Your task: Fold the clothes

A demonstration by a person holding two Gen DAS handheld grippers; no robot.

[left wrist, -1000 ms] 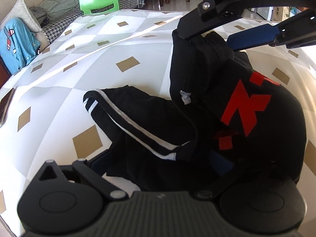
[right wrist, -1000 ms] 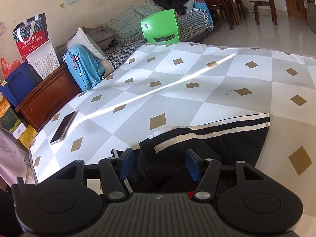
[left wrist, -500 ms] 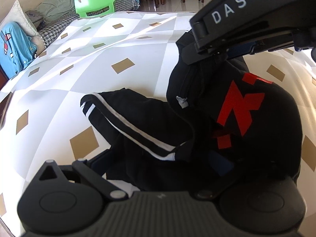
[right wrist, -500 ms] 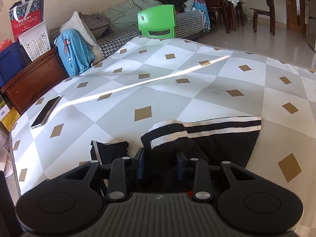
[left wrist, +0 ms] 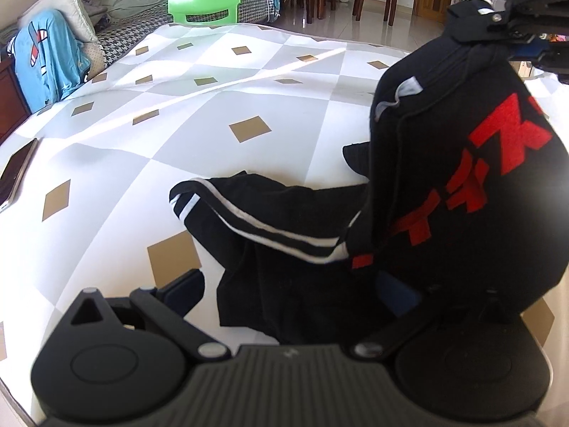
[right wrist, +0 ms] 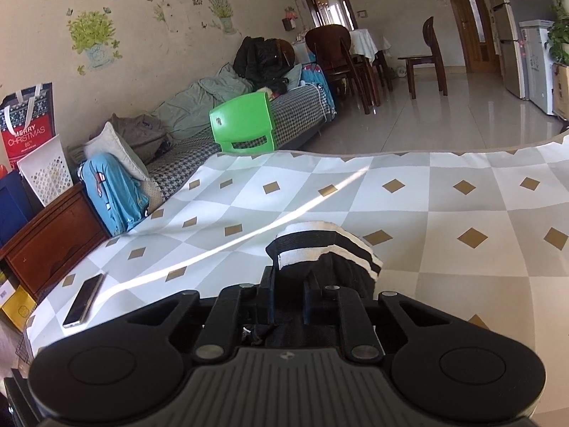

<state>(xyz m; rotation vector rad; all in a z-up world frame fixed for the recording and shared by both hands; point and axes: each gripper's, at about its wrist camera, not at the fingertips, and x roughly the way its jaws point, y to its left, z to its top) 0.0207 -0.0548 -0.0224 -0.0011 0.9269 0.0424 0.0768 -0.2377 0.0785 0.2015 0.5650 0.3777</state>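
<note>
A black garment [left wrist: 462,192] with a red print and white stripes lies bunched on the checked tablecloth [left wrist: 220,114]. My right gripper [right wrist: 290,281] has its jaws closing, with a striped fold of the garment [right wrist: 320,252] pinched between the pads. In the left wrist view that right gripper [left wrist: 498,41] holds the garment's top edge up off the table at the upper right. My left gripper [left wrist: 290,293] stands wide open low over the near part of the garment. Black cloth lies between its fingers and drapes over the right one. Its left pad [left wrist: 185,291] is clear of the cloth.
A phone [right wrist: 83,300] lies near the table's left edge. Beyond the far edge stand a green chair [right wrist: 245,124] and a daybed [right wrist: 295,110] heaped with clothes. A wooden cabinet [right wrist: 53,238] is at the left. Dining chairs [right wrist: 430,57] stand across the tiled floor.
My right gripper's jaws have drawn together onto the striped fold and risen, lifting that side of the garment off the table. The left gripper has risen a little, still wide open.
</note>
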